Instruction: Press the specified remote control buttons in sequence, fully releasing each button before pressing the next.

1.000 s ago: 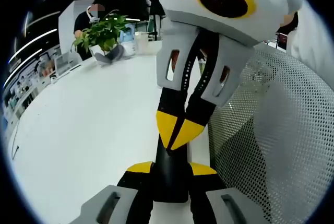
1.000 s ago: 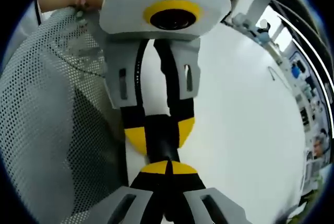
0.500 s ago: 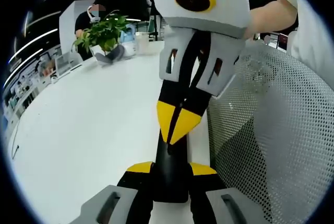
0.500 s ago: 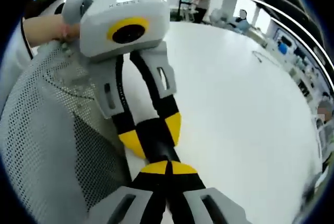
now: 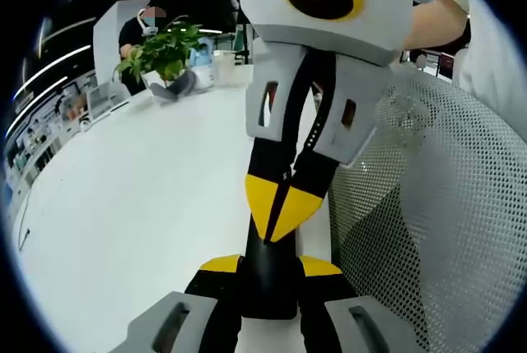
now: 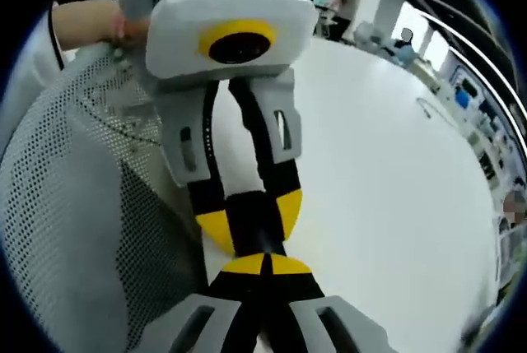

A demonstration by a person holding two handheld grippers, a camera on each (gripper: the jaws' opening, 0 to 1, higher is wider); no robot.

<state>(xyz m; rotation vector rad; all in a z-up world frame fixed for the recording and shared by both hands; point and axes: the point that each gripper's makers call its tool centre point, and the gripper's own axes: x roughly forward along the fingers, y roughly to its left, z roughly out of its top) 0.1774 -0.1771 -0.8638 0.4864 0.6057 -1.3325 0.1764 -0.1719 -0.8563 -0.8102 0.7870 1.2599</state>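
Both my jaws: left gripper point(image 5: 269, 264) clamps the rigid, slick black remote point(image 5: 268, 275) at the white table's point(image 5: 140, 205) edge; right gripper point(image 6: 265, 264) is closed, pressing it.

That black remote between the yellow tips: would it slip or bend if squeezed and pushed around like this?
Probably neither. The black remote control looks like a straight, rigid bar, so it likely stays stiff. The left gripper clamps its near end from both sides, which should hold it, though its smooth-looking surface might slide a little. The right gripper is shut, tips on its top, so it could pivot.
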